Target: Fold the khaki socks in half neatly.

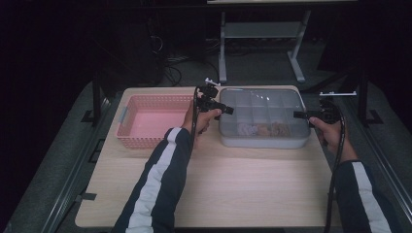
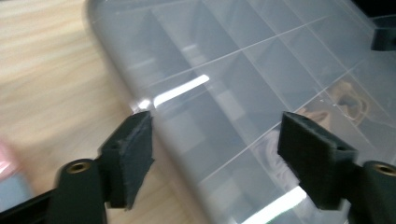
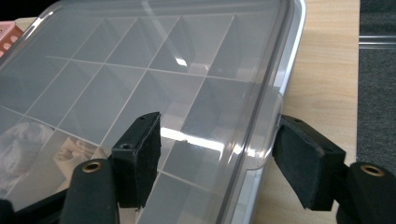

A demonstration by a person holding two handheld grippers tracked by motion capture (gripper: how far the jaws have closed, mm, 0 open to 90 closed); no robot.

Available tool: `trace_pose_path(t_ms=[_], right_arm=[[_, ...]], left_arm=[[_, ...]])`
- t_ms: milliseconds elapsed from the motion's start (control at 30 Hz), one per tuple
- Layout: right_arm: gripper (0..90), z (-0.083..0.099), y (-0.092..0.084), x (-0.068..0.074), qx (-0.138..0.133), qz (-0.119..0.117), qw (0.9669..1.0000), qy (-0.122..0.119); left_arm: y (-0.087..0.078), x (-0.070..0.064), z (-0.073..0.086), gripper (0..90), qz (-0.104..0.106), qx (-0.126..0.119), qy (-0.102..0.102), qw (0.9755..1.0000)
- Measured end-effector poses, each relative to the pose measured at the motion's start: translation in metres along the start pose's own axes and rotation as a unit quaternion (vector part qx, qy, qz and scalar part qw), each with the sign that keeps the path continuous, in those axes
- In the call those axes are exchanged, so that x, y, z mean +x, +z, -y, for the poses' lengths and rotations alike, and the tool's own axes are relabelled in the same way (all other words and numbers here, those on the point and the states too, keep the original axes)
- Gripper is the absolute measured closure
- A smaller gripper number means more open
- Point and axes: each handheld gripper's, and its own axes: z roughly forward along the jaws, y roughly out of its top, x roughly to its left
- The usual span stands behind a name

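A clear plastic compartment box (image 1: 265,116) with a closed see-through lid sat on a light wooden table (image 1: 218,184), toward the far right of the tabletop, at about one o'clock from the table's middle. Its long axis ran side to side across the table, from nine o'clock to three o'clock, with the short sides facing the person's two hands. Small pale items lay in the compartments along its near edge. A pink basket (image 1: 148,121) stood just beside the box at its nine o'clock side, also lying lengthwise across the table. The left gripper (image 1: 224,110) was held at the box's left short side, pointing toward three o'clock; in the left gripper view its jaws stood wide apart, straddling the lid's edge (image 2: 140,105) without pressing on it, one pad over the table and the other over the lid. The right gripper (image 1: 297,115) was at the right short side, pointing toward nine o'clock; in the right gripper view its jaws were also spread wide, either side of the lid's small tab (image 3: 266,140), gripping nothing.
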Motion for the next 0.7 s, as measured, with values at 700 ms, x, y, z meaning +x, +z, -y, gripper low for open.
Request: trace_pose_path(t_ms=[700], right_arm=[[30.9,0.014,-0.008,-0.004,0.004,-0.036,0.9993,0.000]], left_arm=[[0.020,-0.026,0.005,12.0,-0.011,0.093,0.048,0.9945]])
